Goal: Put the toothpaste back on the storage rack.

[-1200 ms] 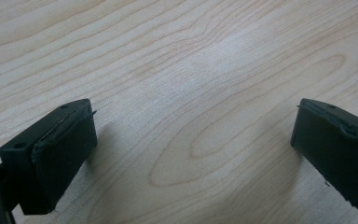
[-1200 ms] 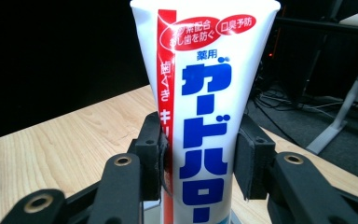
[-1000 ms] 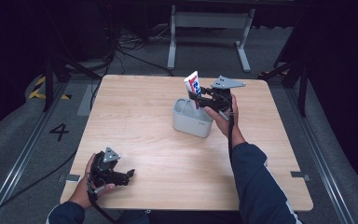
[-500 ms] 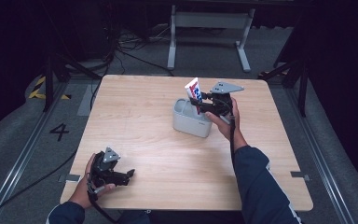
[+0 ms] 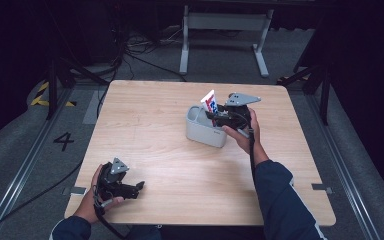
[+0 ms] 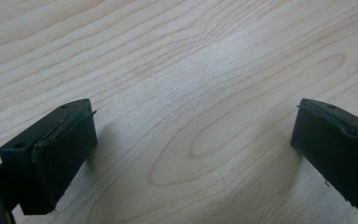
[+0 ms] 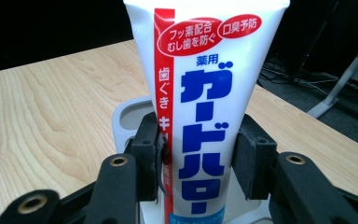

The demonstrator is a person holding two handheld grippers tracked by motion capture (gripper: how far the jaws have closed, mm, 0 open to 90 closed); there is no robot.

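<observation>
In the high view, at the lower left of the frame, the left hand (image 5: 96, 192) rested near the front edge of the wooden table (image 5: 145, 125), holding the left gripper (image 5: 135, 187) low over the bare wood. The left gripper view had its two black jaws spread wide at the lower corners, nothing between them but wood grain, so it was released.

A little right of centre in the high view stood a grey holder (image 5: 203, 131) with rounded corners, set on the table well apart from the left gripper. A white toothpaste tube (image 5: 210, 102) with red and blue printing stuck up from it, leaning toward the upper left of the frame.

Just to the right of the holder, the right hand (image 5: 243, 135) held the right gripper (image 5: 213, 113) with its jaws pointing left at the tube. In the right gripper view the tube (image 7: 200, 102) stood upright in the middle of the frame, blue and red Japanese lettering facing the camera, and the right gripper (image 7: 197, 156) was clamped on it, one black pad pressed to each side. The pale rim of the holder (image 7: 126, 114) showed behind and below the jaws; the tube's lower end was hidden by them, so how deep it sat in the holder could not be told
</observation>
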